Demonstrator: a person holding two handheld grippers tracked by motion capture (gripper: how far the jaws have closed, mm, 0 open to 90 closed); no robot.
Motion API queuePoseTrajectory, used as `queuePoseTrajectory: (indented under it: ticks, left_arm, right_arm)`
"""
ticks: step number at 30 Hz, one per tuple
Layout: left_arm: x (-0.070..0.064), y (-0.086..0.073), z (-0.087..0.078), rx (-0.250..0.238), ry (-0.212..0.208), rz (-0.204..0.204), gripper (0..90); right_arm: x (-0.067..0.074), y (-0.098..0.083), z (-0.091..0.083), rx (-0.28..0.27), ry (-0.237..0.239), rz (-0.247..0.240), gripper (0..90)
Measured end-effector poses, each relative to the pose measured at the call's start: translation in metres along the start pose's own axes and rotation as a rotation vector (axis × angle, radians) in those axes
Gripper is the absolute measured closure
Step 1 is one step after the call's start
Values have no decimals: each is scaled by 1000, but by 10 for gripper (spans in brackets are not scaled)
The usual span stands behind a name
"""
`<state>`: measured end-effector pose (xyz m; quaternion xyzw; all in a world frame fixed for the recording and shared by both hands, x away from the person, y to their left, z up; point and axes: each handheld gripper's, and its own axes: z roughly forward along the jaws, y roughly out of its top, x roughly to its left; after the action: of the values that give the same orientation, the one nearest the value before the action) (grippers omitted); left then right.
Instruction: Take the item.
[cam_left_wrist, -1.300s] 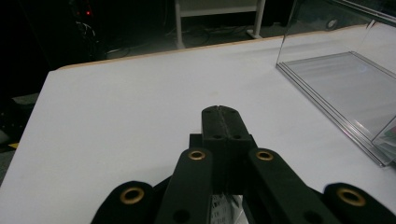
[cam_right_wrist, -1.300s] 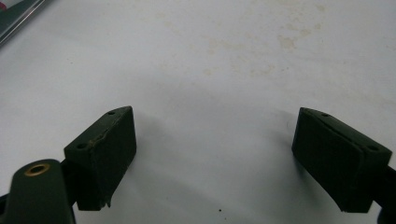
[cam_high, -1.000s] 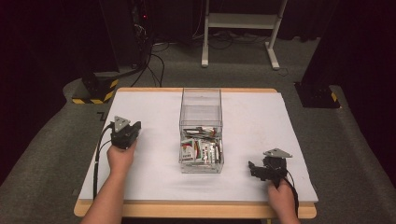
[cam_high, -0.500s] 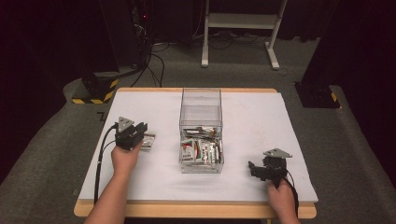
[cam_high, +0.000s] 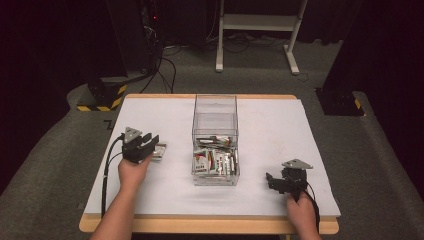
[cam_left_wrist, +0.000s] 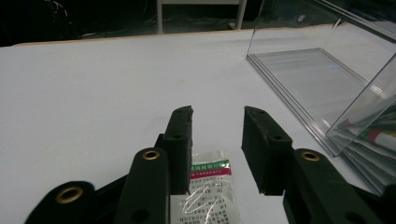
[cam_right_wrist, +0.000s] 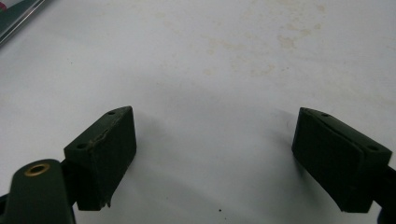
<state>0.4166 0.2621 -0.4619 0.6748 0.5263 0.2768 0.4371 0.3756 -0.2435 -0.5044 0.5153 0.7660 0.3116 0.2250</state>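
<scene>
A clear plastic box (cam_high: 215, 125) stands mid-table with several small sachets (cam_high: 215, 161) piled in its near end. One sachet (cam_high: 159, 151), clear with a green and red band, lies flat on the white table left of the box. My left gripper (cam_high: 150, 142) hovers at it. In the left gripper view the jaws (cam_left_wrist: 217, 116) stand apart and the sachet (cam_left_wrist: 208, 186) lies on the table under the gap, touching neither pad as far as I can see. The box wall (cam_left_wrist: 327, 70) rises to the right. My right gripper (cam_high: 271, 181) rests near the front right, wide open (cam_right_wrist: 215, 126) over bare table.
The white table (cam_high: 280, 125) has a wooden front edge. Behind it stand a white desk frame (cam_high: 255, 30) and cables (cam_high: 165, 65) on the grey floor. A black and yellow striped base (cam_high: 102, 95) sits off the table's back left corner.
The left gripper shifted slightly right toward the box, and a sachet came into view at its jaws. The right gripper has stayed still.
</scene>
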Motion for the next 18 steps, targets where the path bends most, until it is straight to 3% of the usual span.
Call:
queuePoseTrajectory:
  ticks: [13, 18]
  left_arm:
    - [-1, -15, -14, 52, -31, -9, 524]
    - [-2, -27, -22, 84, -39, 5, 503]
  right_arm:
    - [0, 0, 0, 0, 0, 0, 136]
    - [0, 0, 0, 0, 0, 0, 137]
